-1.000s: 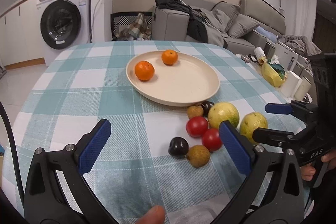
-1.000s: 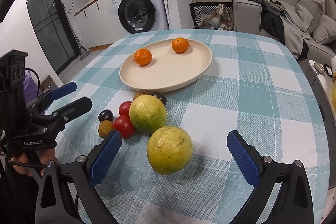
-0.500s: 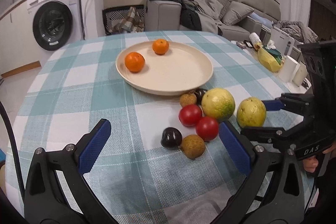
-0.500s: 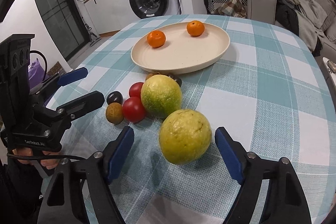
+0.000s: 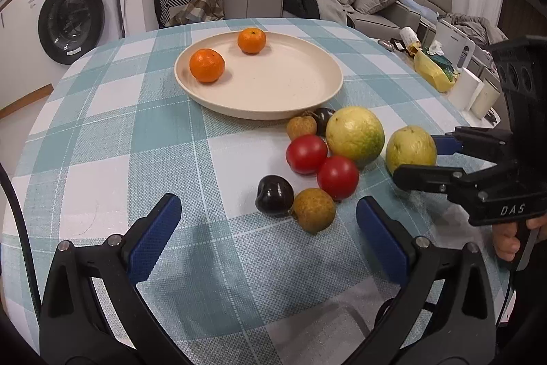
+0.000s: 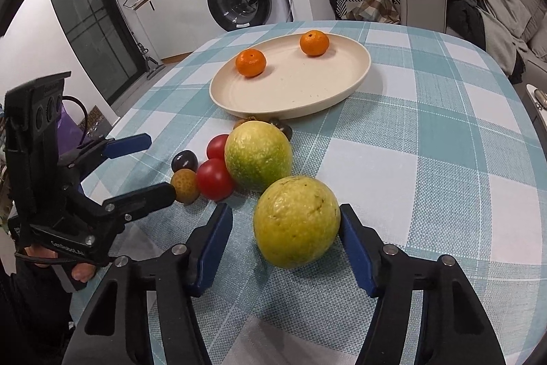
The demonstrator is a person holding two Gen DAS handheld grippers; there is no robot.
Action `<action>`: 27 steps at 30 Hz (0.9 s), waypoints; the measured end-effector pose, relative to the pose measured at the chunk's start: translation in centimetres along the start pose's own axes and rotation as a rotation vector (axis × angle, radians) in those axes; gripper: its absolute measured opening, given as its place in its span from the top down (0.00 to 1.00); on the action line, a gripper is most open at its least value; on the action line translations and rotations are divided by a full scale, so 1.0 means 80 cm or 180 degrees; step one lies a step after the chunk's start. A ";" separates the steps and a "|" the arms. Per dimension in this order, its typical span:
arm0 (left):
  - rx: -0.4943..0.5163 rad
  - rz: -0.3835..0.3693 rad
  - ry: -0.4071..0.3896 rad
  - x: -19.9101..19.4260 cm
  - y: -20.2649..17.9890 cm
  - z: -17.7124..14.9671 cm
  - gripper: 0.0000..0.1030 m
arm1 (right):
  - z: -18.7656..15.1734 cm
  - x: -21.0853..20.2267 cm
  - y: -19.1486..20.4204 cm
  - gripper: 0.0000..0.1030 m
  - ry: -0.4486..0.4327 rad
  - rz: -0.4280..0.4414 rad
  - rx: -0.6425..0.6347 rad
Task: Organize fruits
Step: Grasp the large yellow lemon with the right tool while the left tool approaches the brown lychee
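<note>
Right tongs have closed in over the last second: from spread wide and well short of the near yellow-green round guava, they now bracket it, the right blue pad touching its skin and the left pad just beside it (small gap visible, so not clamped yet). The guava sits on the teal-and-white checked tabletop, apart from the larger green-yellow guava behind it. Left tongs stay wide and hold nothing, hovering near the dark plum and brown longan; the view shifted a little closer to that cluster. Two red tomatoes lie between. The round cream plate carries only two orange mandarins.

Judgement: the grasp on the near guava is about to complete; the lift and carry to the plate come next, and most fruit is not yet sorted.
</note>
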State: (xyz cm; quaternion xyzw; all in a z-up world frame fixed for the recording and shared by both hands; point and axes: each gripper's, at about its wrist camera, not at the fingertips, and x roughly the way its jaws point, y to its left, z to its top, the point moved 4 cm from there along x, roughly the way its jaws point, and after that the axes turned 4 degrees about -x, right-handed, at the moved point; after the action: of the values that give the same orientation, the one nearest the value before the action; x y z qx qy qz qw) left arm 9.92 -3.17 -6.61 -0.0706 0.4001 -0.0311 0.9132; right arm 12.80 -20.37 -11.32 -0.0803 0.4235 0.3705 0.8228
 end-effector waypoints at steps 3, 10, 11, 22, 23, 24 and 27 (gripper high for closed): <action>0.0105 -0.0014 0.0035 0.001 -0.006 -0.004 0.01 | 0.000 0.000 -0.002 0.38 -0.0005 0.0004 0.0017; 0.0186 -0.0131 0.0106 -0.001 -0.012 -0.008 0.06 | 0.000 0.002 -0.005 0.47 0.0033 -0.0034 0.0037; 0.0184 -0.0161 0.0110 -0.001 -0.011 -0.009 0.07 | -0.001 0.003 -0.005 0.50 0.0044 -0.0035 0.0030; 0.0250 -0.0318 0.0118 -0.009 -0.014 -0.010 0.29 | 0.001 -0.003 -0.002 0.52 -0.0049 -0.0105 -0.0045; 0.0264 -0.0346 0.0112 -0.011 -0.015 -0.009 0.31 | 0.002 -0.003 -0.002 0.52 -0.0051 -0.0108 -0.0044; 0.0274 -0.0361 0.0113 -0.012 -0.016 -0.010 0.35 | 0.002 -0.004 -0.003 0.52 -0.0052 -0.0108 -0.0036; 0.0303 -0.0388 0.0121 -0.015 -0.019 -0.010 0.53 | 0.002 -0.003 -0.004 0.52 -0.0044 -0.0122 -0.0029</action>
State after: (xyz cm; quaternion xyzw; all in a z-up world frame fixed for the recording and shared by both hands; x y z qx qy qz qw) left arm 8.49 -4.62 -6.06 -0.0507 0.4105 -0.1069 0.9042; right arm 13.03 -20.62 -11.07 -0.0896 0.4145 0.3571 0.8322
